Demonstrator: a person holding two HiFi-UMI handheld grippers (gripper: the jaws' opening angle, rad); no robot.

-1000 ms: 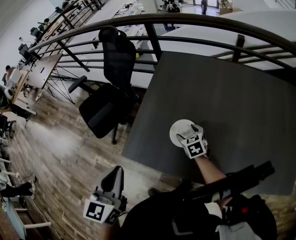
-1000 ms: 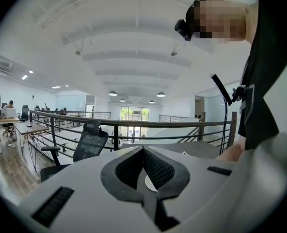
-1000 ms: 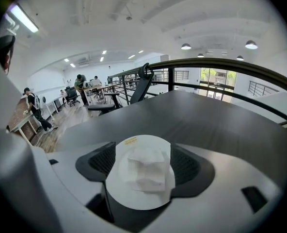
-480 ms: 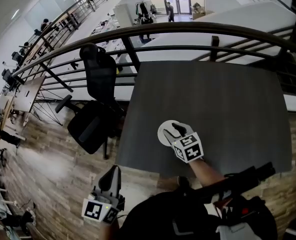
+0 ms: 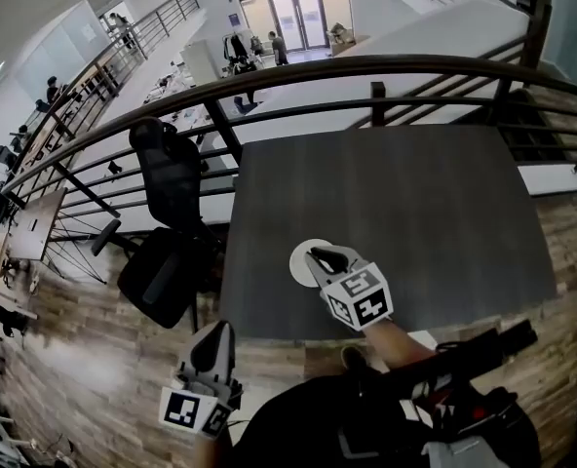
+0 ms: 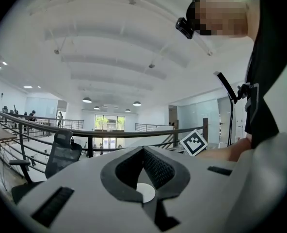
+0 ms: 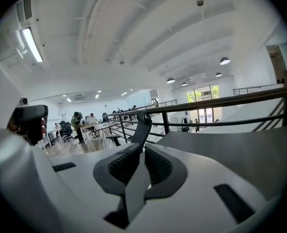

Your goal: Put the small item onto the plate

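Head view: plate [image 5: 299, 265] sits on table [image 5: 425, 213] near its front-left edge. R gripper [image 5: 320, 255] hangs right over it, tips above the plate's middle, pointing away from the person w/ a slight lean to the person's left. L gripper [image 5: 218, 334] is off the table, over the floor, well apart from the plate. No sign of the small item here. If it's on the plate, the R gripper covers it; can't tell.

L gripper view: L gripper [image 6: 143, 150] tips pressed together, nothing pinched. A pale round patch shows low in the gap behind the tips; can't tell what it is. The R gripper's marker cube [image 6: 194, 142] shows ahead to the right.

R gripper view: R gripper [image 7: 139, 147] jaws closing, only a thin slit btwn pads, nothing seen in it. Table runs ahead-right, railing [image 7: 221, 103] beyond. No plate or item in sight, prob. hidden below the gripper body.

Judgement: R is by far the nearer one, so the next move at the plate is its job. Which way the item lies from its tips, and its long axis, can't be read.
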